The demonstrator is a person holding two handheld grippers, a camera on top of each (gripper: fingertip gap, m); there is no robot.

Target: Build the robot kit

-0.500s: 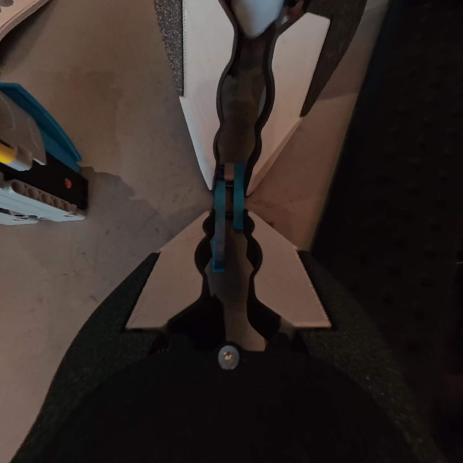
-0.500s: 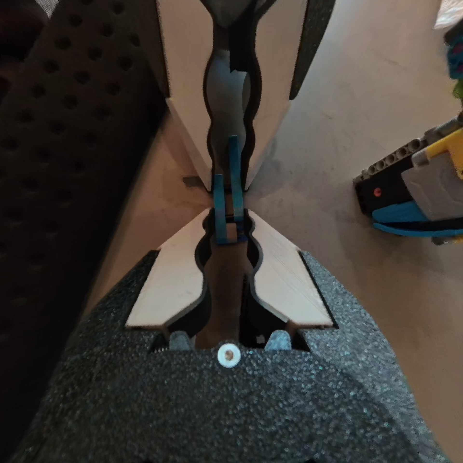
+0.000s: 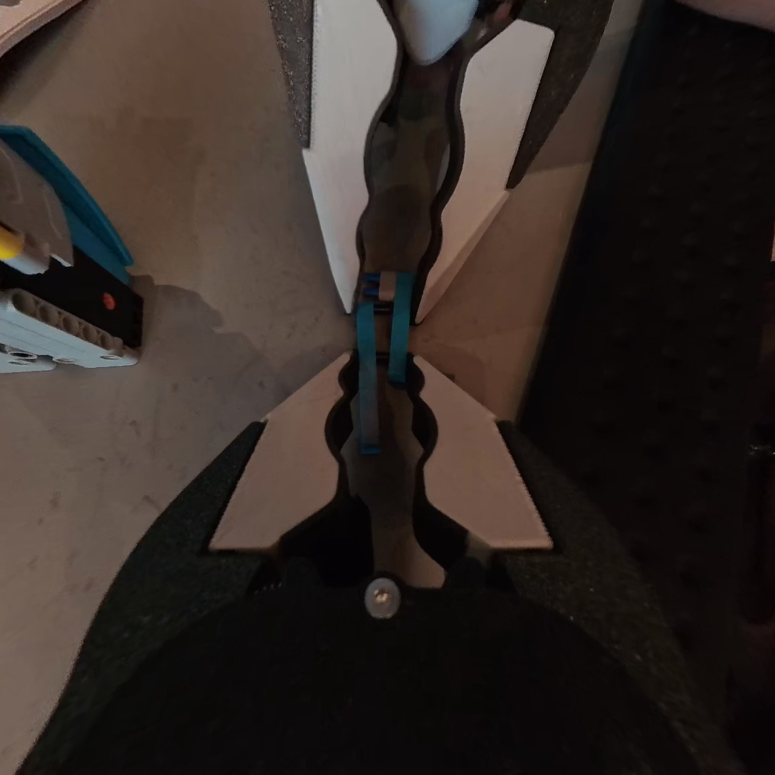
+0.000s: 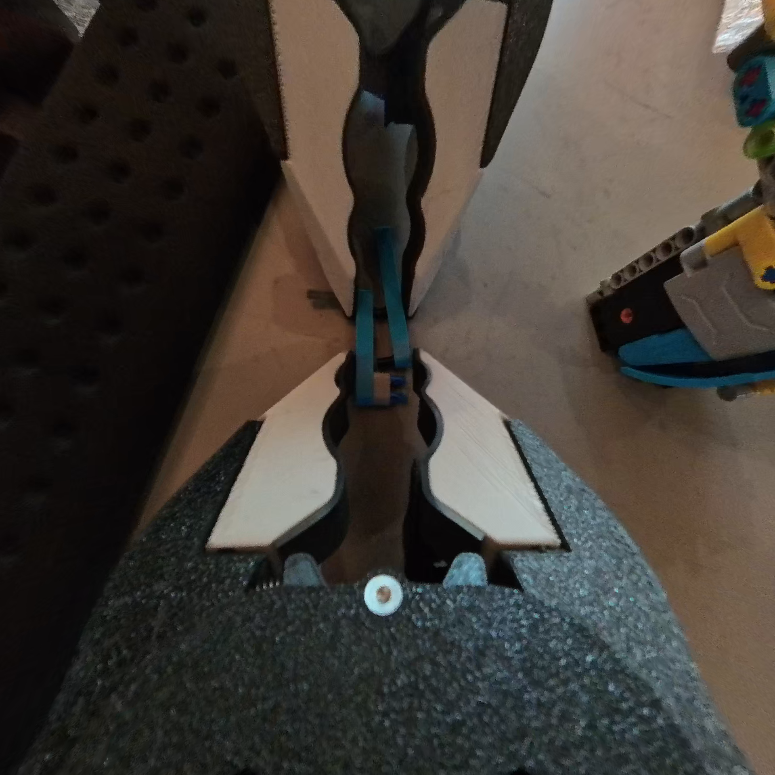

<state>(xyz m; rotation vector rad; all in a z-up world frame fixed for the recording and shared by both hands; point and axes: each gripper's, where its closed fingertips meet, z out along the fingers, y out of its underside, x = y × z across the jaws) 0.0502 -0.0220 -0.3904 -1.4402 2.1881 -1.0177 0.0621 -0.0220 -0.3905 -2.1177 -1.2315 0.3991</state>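
— Fingers first: how do they stand?

— Both pairs are drawn close together. The left gripper (image 3: 382, 360) and the right gripper (image 4: 380, 358) meet tip to tip, and each is clamped on the same pair of thin teal plastic strips (image 3: 368, 377), which bridges the small gap between the two sets of tips.

— And inside each grip?

— One strip runs well back between the left fingers. The other ends just inside their tips and reaches far up between the right fingers. A small tan block (image 4: 380, 390) sits between the strips, inside the right fingers.

— Anything different from half a second ago?

— Very little. The grippers and strips lie as they did, but short blue pins (image 4: 398, 388) now show beside the tan block, where none could be made out before. My guess is that one strip has eased a little off the pins, though it may only be the sharper picture.

— Around them?

— A tan surface (image 4: 545, 209) lies under everything. A brick-built model of black, grey, teal and yellow parts (image 4: 671, 310) stands well apart, out to the right of the right fingers. A dark perforated mat (image 4: 105, 251) lies along their other side.
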